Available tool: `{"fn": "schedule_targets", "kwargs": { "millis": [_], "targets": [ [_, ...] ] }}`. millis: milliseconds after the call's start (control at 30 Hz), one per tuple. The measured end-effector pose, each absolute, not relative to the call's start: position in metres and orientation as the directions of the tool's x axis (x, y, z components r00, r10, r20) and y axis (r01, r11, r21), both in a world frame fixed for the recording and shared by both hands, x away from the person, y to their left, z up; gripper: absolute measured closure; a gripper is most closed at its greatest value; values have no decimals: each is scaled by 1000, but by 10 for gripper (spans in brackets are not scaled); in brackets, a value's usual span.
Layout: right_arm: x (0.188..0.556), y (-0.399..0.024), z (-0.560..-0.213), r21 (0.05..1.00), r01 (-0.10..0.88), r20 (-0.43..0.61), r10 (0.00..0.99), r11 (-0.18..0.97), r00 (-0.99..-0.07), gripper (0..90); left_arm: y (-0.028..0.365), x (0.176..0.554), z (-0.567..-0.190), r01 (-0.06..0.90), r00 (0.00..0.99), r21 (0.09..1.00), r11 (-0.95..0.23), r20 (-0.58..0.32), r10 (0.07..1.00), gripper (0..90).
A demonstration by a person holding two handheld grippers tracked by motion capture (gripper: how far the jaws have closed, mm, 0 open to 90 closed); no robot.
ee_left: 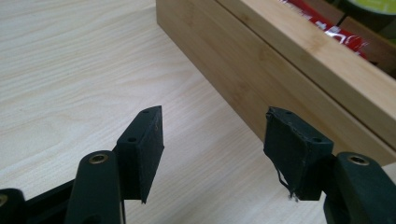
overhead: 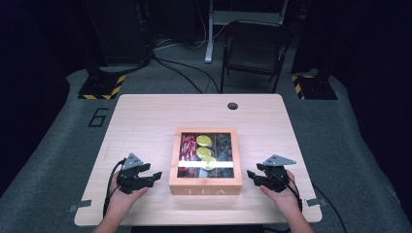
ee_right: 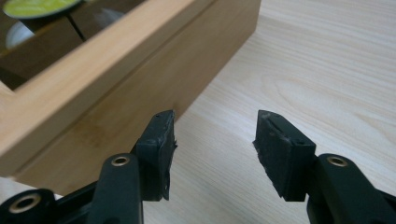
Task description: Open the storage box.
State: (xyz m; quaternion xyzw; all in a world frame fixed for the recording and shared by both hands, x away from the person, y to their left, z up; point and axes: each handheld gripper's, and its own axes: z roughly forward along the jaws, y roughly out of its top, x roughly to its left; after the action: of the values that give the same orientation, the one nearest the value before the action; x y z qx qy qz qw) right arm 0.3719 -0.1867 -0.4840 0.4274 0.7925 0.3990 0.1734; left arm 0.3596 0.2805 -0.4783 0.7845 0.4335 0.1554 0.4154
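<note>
A pale wooden table (overhead: 145,121) stands on grey carpet in a dark room, with a black folding chair (overhead: 255,46) beyond its far edge.

Low in the high view, the left gripper (overhead: 154,175) sits left of centre and the right gripper (overhead: 251,174) right of centre, each in a hand and each aimed inward. In the left gripper view the jaws stand apart over bare wood with nothing between them; the right-hand jaw is just beside the box wall, and I cannot tell whether it touches. In the right gripper view the jaws are also apart and empty, the left-hand one close by the box's corner.

Between them, in the lower middle of the high view, lies a bamboo tea box (overhead: 205,186), marked TEA on its near face. Its windowed top shows red sachets (overhead: 187,146) at left, yellow-green round packets (overhead: 203,146) in the middle and dark contents at right.

Bare tabletop lies open on both sides of the box and behind it, up to a round cable hole (overhead: 232,106) near the far edge.
</note>
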Motion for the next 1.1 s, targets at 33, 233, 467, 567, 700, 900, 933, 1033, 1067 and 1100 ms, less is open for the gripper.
{"fn": "schedule_targets", "kwargs": {
  "millis": [33,233,467,567,700,900,933,1033,1067,1100],
  "targets": [
    [371,-186,-482,783,534,67,810,320,-583,473,280,359,-477,554,579,785,-278,-123,806,376],
    [362,-179,-471,795,513,61,799,324,-598,462,275,352,-469,538,594,798,-271,-131,794,363],
    [354,-171,-460,820,475,42,794,319,-607,378,264,345,-457,504,621,817,-279,-118,775,310],
    [351,-169,-456,830,456,40,782,321,-622,363,258,342,-453,498,634,816,-293,-111,766,282],
    [348,-166,-453,833,456,51,777,313,-627,352,254,340,-452,494,645,819,-292,-120,755,265],
    [345,-165,-450,841,451,68,770,298,-635,331,251,339,-451,494,658,820,-290,-135,741,243],
    [345,-164,-449,842,450,72,765,297,-640,326,250,339,-451,489,658,824,-288,-132,741,242],
    [342,-161,-448,843,449,74,762,298,-644,315,247,338,-451,490,669,821,-294,-138,731,241],
    [343,-161,-448,843,436,62,748,316,-661,310,247,337,-451,487,673,820,-299,-134,727,241],
    [342,-158,-448,843,441,71,751,306,-657,308,246,337,-451,486,675,821,-301,-133,726,241]
  ]
}}
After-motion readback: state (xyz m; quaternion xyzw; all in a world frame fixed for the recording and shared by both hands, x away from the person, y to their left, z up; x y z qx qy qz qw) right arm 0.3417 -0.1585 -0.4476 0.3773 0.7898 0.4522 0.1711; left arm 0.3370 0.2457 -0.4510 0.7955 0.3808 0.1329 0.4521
